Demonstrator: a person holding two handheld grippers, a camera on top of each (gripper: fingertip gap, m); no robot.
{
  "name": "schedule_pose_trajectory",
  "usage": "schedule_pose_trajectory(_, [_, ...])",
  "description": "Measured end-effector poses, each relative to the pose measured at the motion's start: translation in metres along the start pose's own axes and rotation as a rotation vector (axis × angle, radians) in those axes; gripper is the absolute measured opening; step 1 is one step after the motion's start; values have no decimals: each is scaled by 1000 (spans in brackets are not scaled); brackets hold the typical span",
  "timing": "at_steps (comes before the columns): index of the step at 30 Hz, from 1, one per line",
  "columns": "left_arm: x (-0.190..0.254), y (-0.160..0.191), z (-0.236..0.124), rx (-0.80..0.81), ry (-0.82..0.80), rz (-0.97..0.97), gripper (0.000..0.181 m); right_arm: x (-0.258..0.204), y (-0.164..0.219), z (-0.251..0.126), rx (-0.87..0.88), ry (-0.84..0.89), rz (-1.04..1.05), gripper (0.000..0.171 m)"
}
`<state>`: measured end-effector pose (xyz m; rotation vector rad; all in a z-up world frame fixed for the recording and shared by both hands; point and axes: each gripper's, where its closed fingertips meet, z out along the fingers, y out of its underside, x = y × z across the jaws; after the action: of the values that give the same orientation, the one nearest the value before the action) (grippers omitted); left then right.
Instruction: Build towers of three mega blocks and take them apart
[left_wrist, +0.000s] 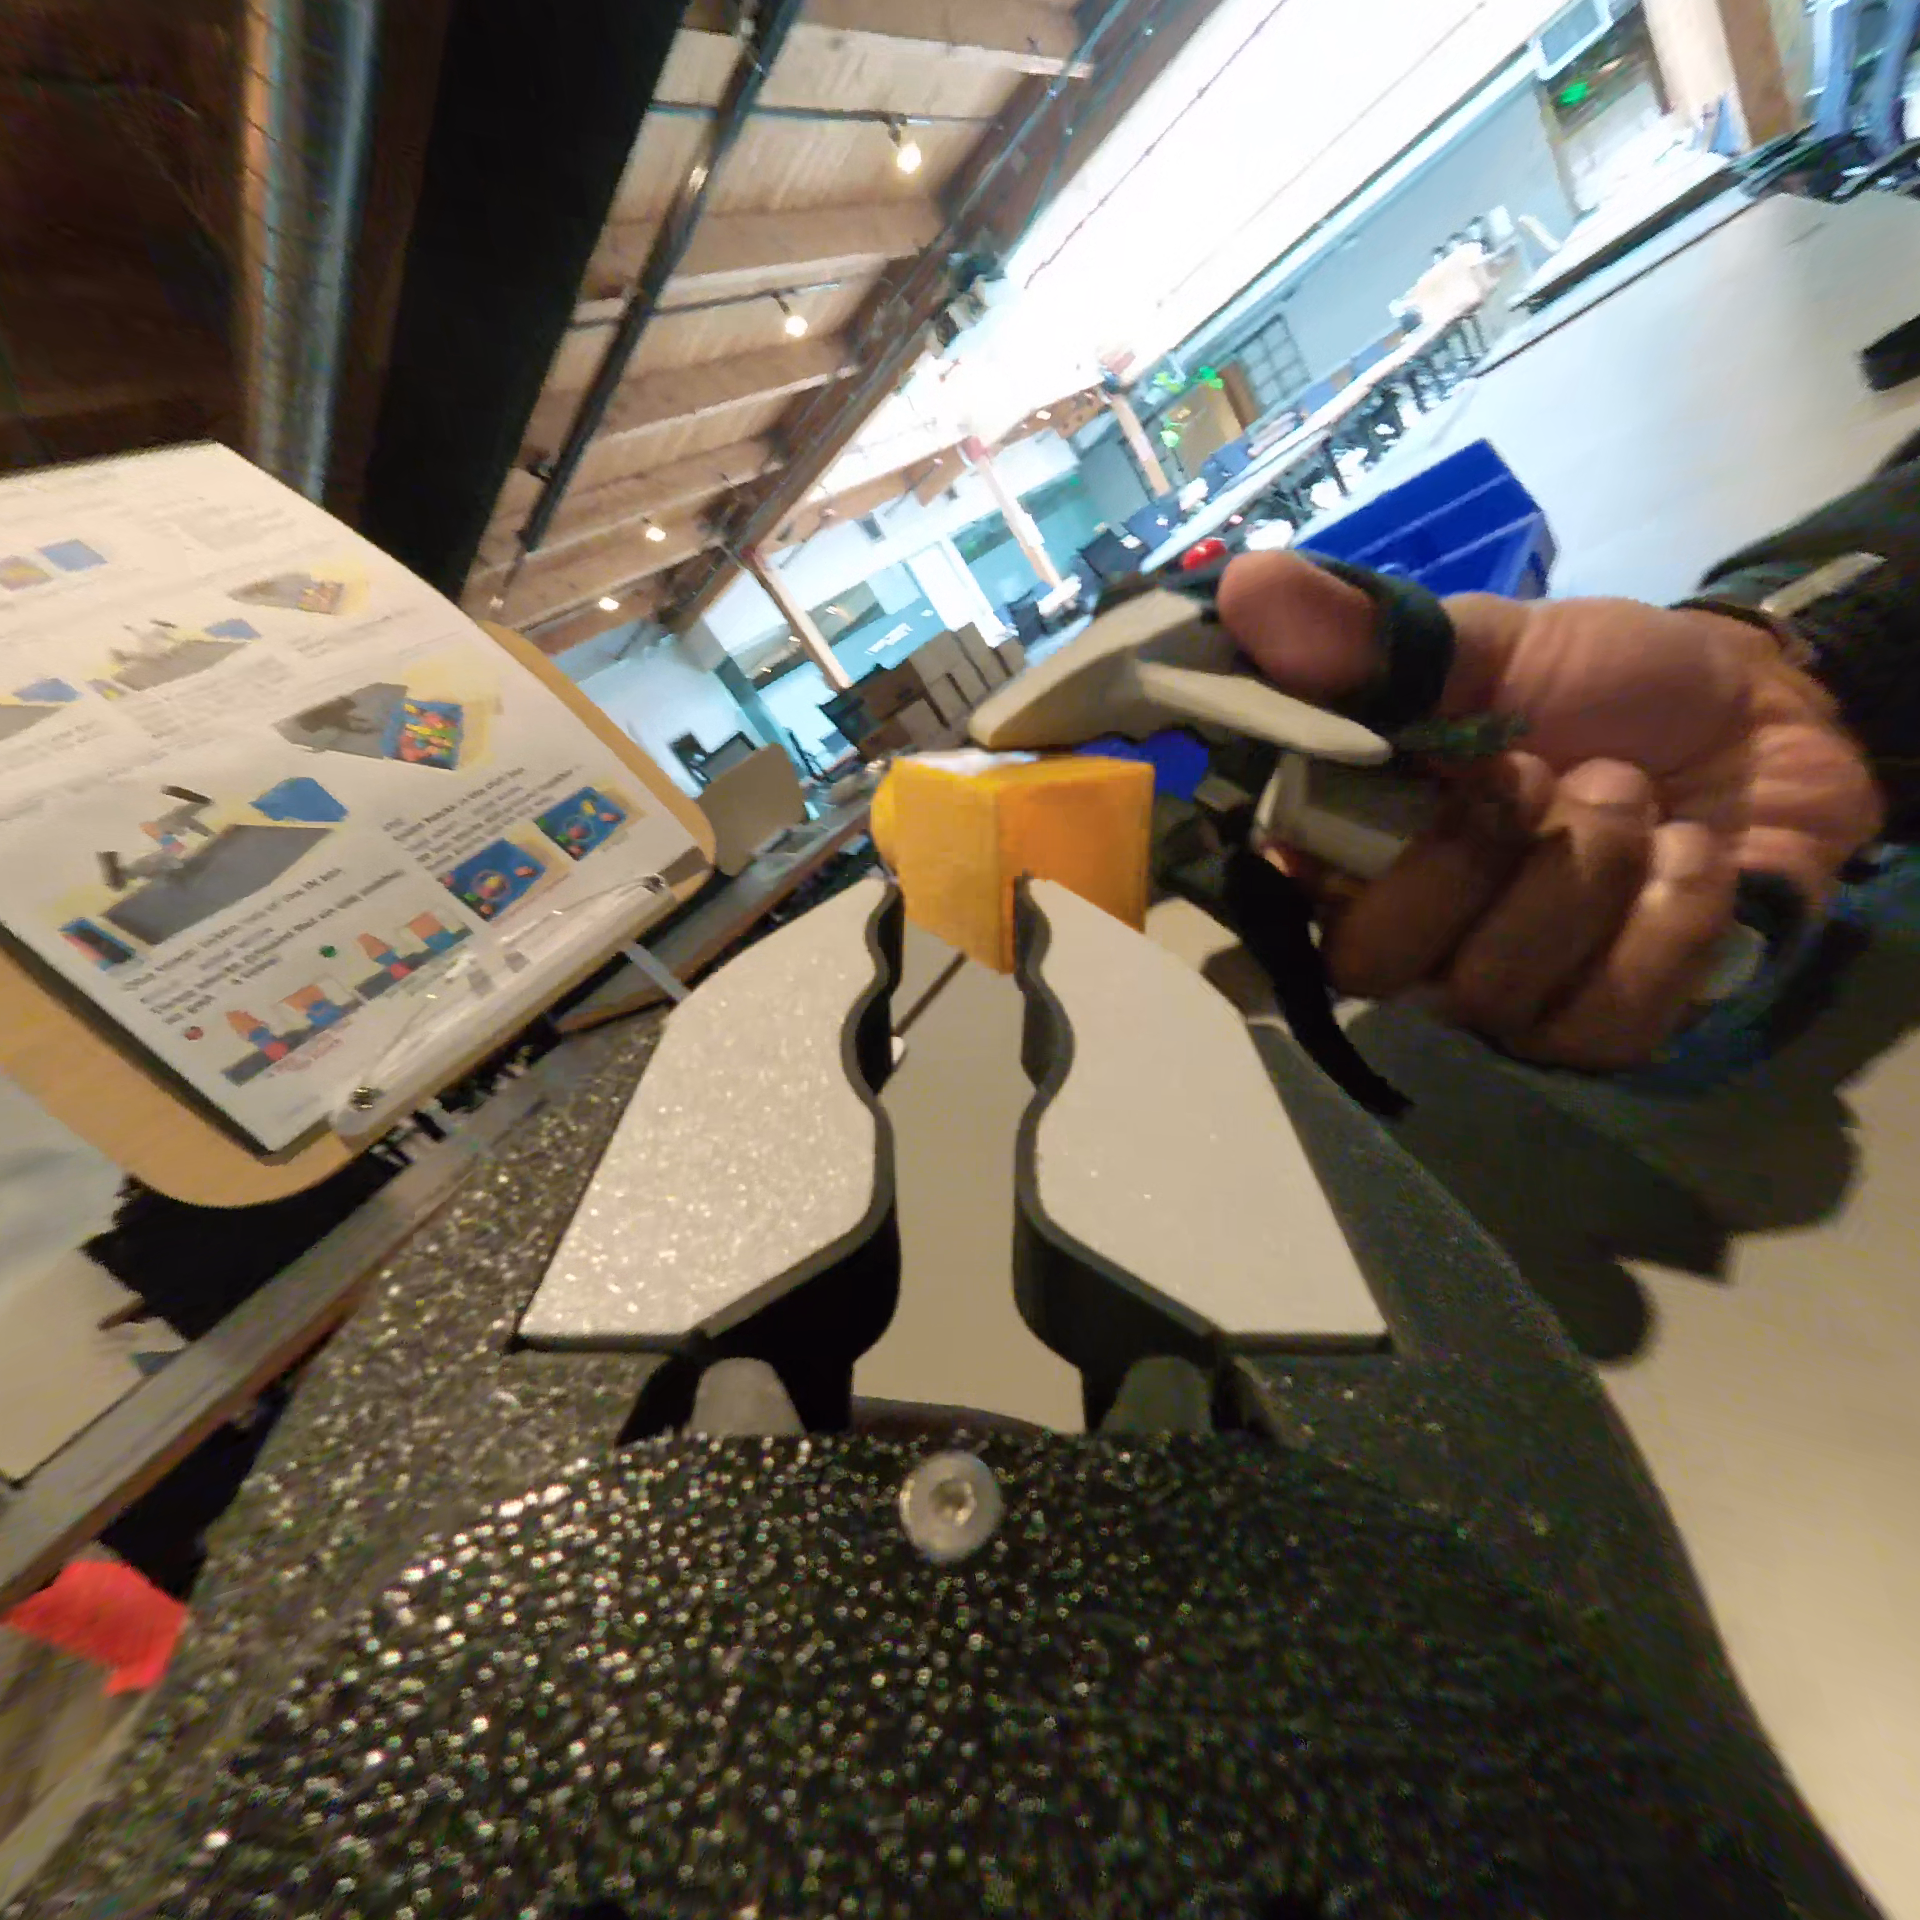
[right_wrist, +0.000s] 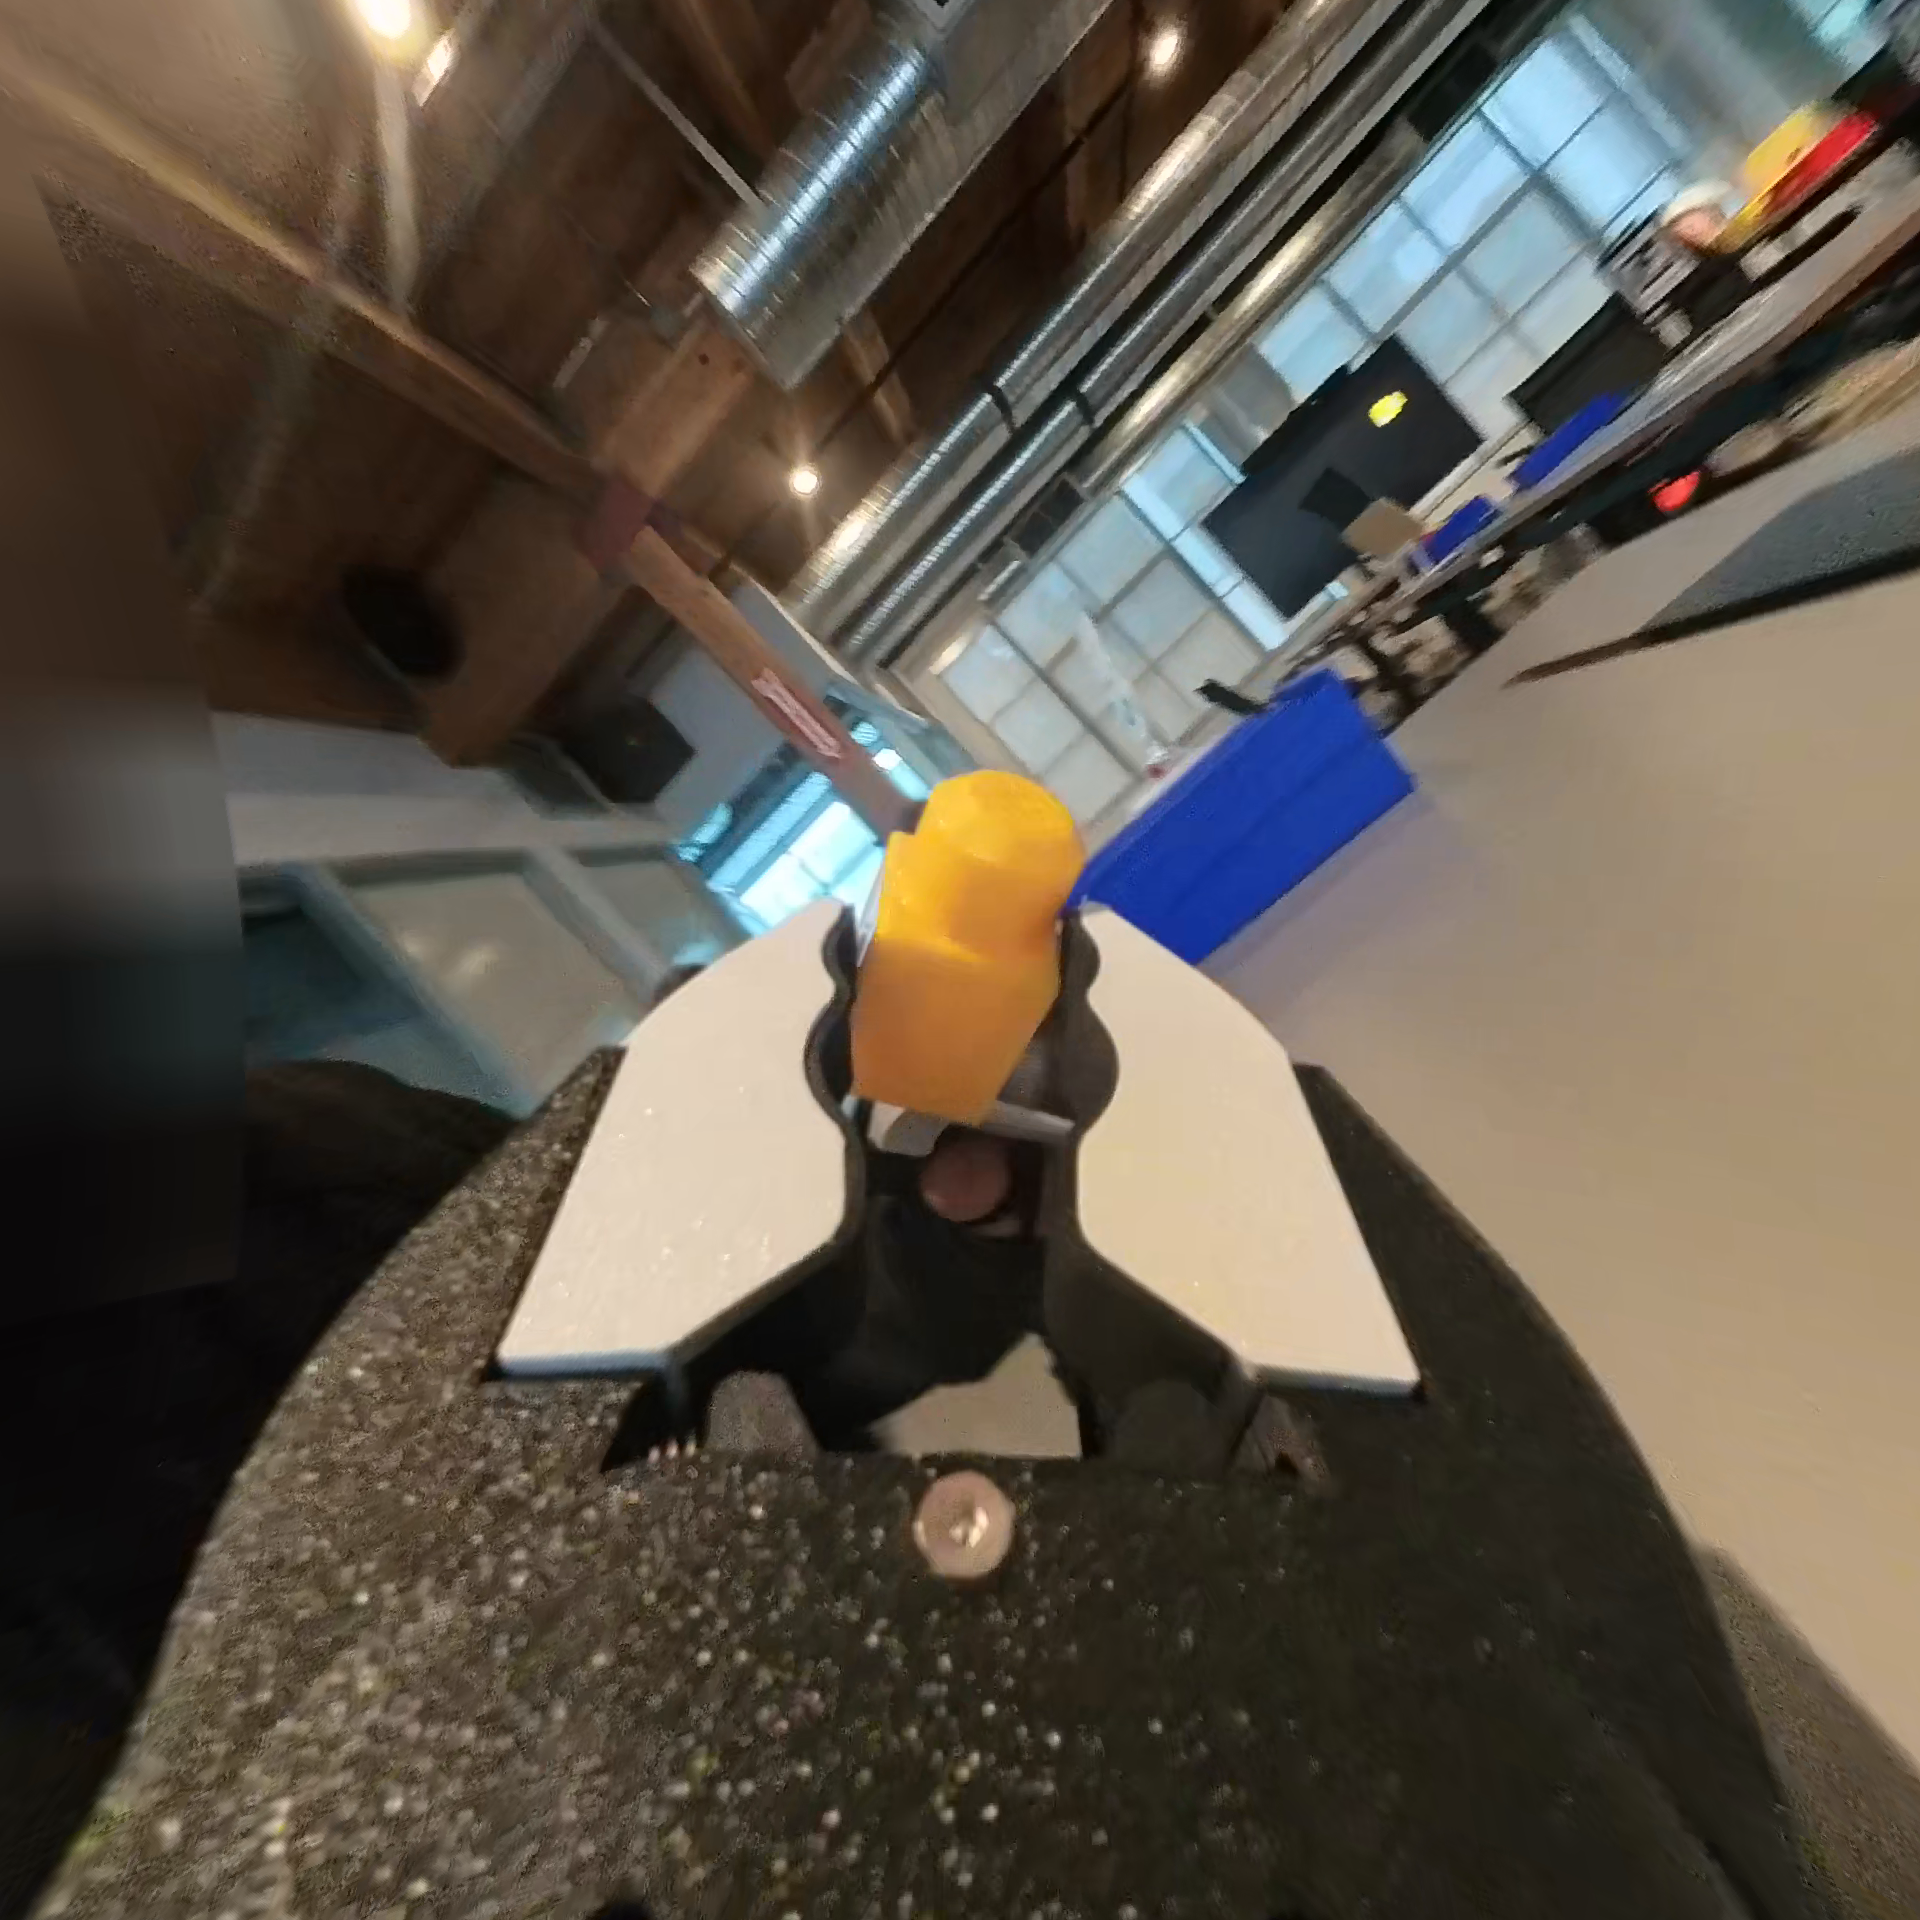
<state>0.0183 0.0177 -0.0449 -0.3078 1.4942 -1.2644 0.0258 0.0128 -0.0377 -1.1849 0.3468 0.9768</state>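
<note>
Right wrist view: an orange block (right_wrist: 961, 961) is clamped between the fingertips of the right gripper (right_wrist: 961, 935), stud tilted up and away, raised above the white table (right_wrist: 1621, 1039). In the left wrist view the same orange block (left_wrist: 1013, 852) is met by the tips of the left gripper (left_wrist: 956, 899); its jaws are nearly closed about the block's lower corner, though firm contact cannot be told. The right gripper (left_wrist: 1049, 727) is held by a hand (left_wrist: 1621, 821). A clean handover is judged best served if the second grip is made square before the first is eased. A blue bin (right_wrist: 1247, 821) is seen beyond; an instruction sheet (left_wrist: 281, 790) is propped at left.
</note>
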Motion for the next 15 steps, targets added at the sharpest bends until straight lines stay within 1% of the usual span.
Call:
schedule_pose_trajectory(1, [1, 4, -1, -15, 28, -13, 24, 2, -5, -4, -11, 37, -63, 37])
schedule_pose_trajectory(4, [-2, 20, -7, -86, 77, -51, 31, 12, -15, -17, -92, 189, -292, 38])
schedule_pose_trajectory(6, [-8, 29, -11, -121, 77, -79, 32, 27, -7, -25, -229, 316, -457, 38])
schedule_pose_trajectory(9, [-8, 38, -11, -159, 110, -157, 31, 54, 19, -37, -487, 492, -678, 38])
schedule_pose_trajectory(11, [-3, 47, -10, -206, 130, -150, 32, 67, 37, -42, -612, 551, -712, 38])
schedule_pose_trajectory(13, [3, 53, -10, -250, 147, -101, 32, 76, 52, -46, -702, 573, -671, 38])
schedule_pose_trajectory(15, [8, 55, -10, -266, 165, -74, 32, 79, 57, -50, -752, 596, -678, 38])
